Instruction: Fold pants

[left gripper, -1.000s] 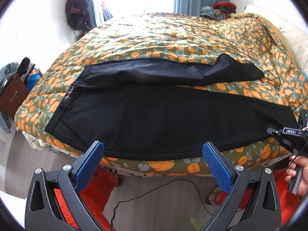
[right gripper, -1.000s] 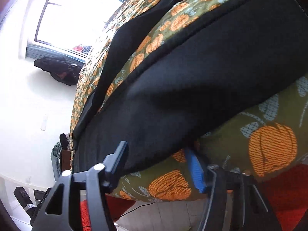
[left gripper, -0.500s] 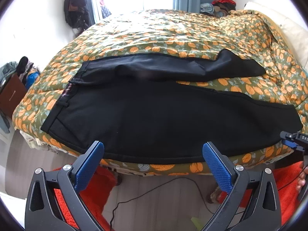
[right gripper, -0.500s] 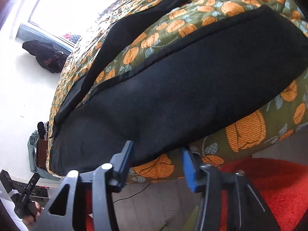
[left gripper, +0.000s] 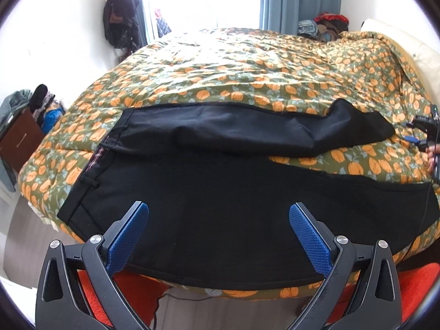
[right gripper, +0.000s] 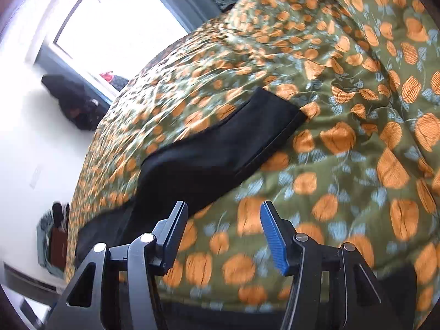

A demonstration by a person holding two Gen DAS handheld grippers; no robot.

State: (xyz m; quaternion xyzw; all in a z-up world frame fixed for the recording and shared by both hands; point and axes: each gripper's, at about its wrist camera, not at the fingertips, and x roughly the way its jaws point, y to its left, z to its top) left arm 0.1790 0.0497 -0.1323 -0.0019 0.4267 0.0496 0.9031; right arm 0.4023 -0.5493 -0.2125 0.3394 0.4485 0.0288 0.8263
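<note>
Black pants (left gripper: pixel 220 192) lie spread on the bed, waistband at the left, legs running right. The near leg follows the bed's front edge; the far leg (left gripper: pixel 247 132) lies behind it, with a strip of cover between them. My left gripper (left gripper: pixel 218 207) hangs wide open over the near leg's front part, nothing between its blue pads. At the right edge of the left wrist view, my right gripper (left gripper: pixel 423 129) floats beside the far leg's cuff. In its own view the right gripper (right gripper: pixel 224 206) is open and empty, above the cover just short of that cuff (right gripper: pixel 275 115).
The bed wears a green cover with orange fruit print (left gripper: pixel 247 68). A pale pillow (left gripper: pixel 423 55) and a clothes pile (left gripper: pixel 327 24) sit at the far right. A brown cabinet (left gripper: pixel 19 140) stands left. An orange rug (left gripper: pixel 412 288) and a cable (left gripper: pixel 165 297) lie on the floor.
The right gripper let go of the near leg's hem, opened, and swung up over the bed to the far leg's cuff. The left gripper edged forward over the near leg.
</note>
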